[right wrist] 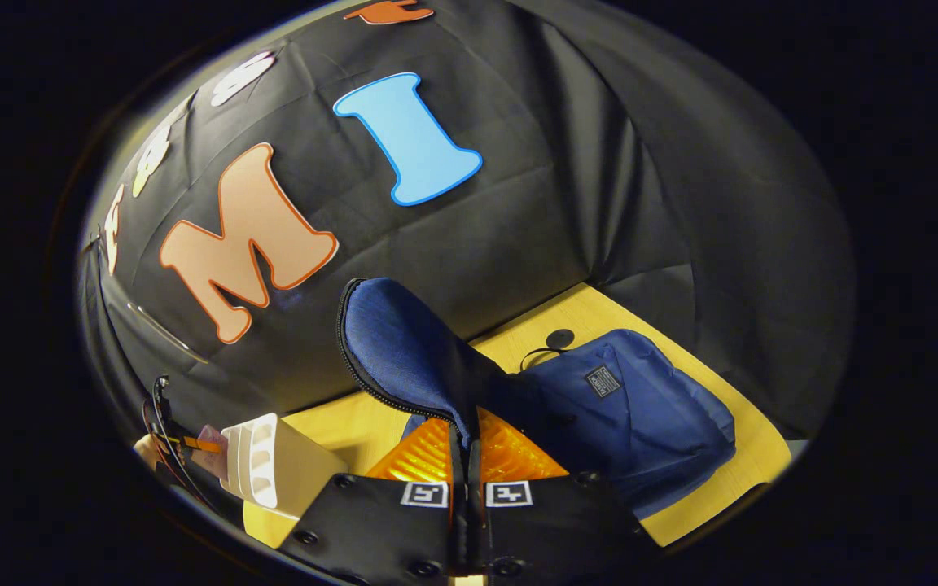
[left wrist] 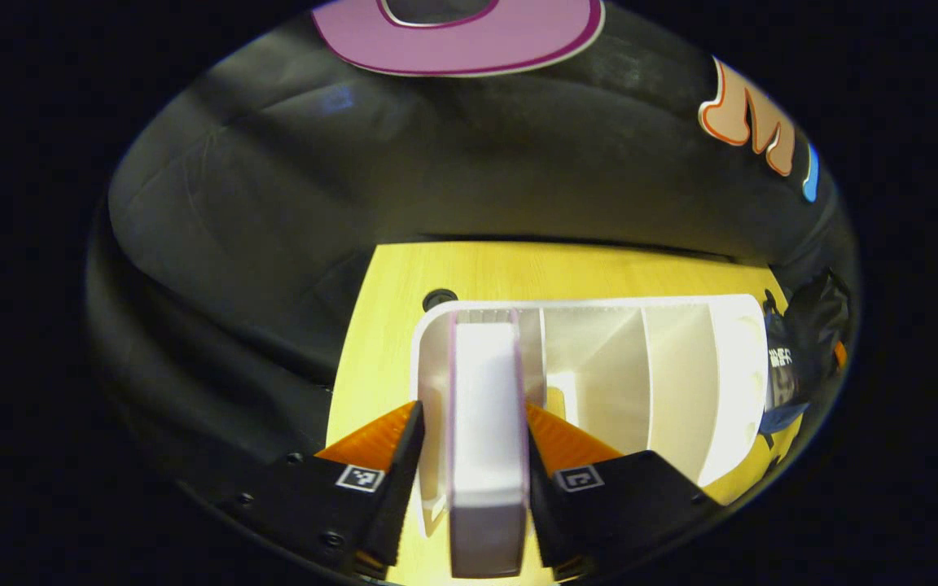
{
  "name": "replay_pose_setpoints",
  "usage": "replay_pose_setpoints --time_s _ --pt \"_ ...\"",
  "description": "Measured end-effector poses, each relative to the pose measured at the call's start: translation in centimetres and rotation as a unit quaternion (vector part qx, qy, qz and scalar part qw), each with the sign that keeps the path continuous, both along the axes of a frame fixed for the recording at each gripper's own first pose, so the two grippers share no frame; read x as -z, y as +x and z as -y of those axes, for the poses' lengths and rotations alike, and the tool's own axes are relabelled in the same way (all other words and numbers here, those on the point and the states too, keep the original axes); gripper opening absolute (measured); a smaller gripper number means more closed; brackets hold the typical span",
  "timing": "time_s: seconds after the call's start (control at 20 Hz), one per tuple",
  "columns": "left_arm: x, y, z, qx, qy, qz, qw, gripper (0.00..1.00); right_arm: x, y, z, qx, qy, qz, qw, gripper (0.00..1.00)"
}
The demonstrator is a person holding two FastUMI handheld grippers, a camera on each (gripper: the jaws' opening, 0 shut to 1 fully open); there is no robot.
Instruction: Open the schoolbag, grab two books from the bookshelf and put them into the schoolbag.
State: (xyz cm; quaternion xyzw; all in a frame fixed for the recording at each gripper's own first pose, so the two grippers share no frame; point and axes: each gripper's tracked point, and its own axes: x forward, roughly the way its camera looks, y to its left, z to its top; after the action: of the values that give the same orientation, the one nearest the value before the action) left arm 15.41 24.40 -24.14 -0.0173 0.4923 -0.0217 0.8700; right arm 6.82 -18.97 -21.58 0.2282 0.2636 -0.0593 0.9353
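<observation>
— Where's your left gripper [left wrist: 473, 476] right now?

— I've got it reaching forward over the table [left wrist: 387, 325] into the white bookshelf [left wrist: 681, 382], level with the leftmost slot. Its fingers are spread about the width of a book [left wrist: 485, 423] and sit against both covers, so I read it as gripping that book. The book stands upright, page edges facing me, with a thin purple cover line down each side.

— And the right gripper [right wrist: 466, 456]?

— I'm holding it up above the table, fingers pressed together on the edge of the schoolbag flap [right wrist: 404, 350]. The flap is lifted and its zipper runs along the rim. The schoolbag [right wrist: 640, 415] is dark blue with a small patch on the front, lying on the yellow table beyond the fingers.

— Anything you can't make out?

— In the left gripper view the schoolbag is just a dark sliver past the shelf's right end. In the right gripper view the shelf is cut off low on the left, with another gripper beside it blurred.
</observation>
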Motion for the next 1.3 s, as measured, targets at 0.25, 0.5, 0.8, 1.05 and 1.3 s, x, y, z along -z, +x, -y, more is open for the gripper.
replay_pose_setpoints --time_s 0.25,0.5,0.8,1.05,1.3 --pt "-0.1 0.0 0.0 -0.016 0.000 0.003 1.000 0.37 0.0 -0.1 0.1 0.002 0.000 0.000 1.000 0.05" --pt "-1.4 0.1 -0.1 -0.018 -0.008 0.021 1.000 0.35 -0.2 -0.3 0.1 0.004 0.000 0.001 1.000 0.05" --pt "-5.9 -0.1 -1.8 -0.037 -0.019 0.057 0.997 0.37 -0.5 -0.5 0.4 0.007 0.002 0.004 1.000 0.05" --pt "-11.2 0.1 -2.2 -0.043 -0.064 0.080 0.994 0.36 -0.5 -0.5 0.3 0.009 0.006 0.006 1.000 0.05" --pt "-15.9 0.8 -3.3 -0.061 -0.130 0.112 0.983 0.35 -0.8 -0.6 0.4 0.009 0.006 0.007 1.000 0.05"
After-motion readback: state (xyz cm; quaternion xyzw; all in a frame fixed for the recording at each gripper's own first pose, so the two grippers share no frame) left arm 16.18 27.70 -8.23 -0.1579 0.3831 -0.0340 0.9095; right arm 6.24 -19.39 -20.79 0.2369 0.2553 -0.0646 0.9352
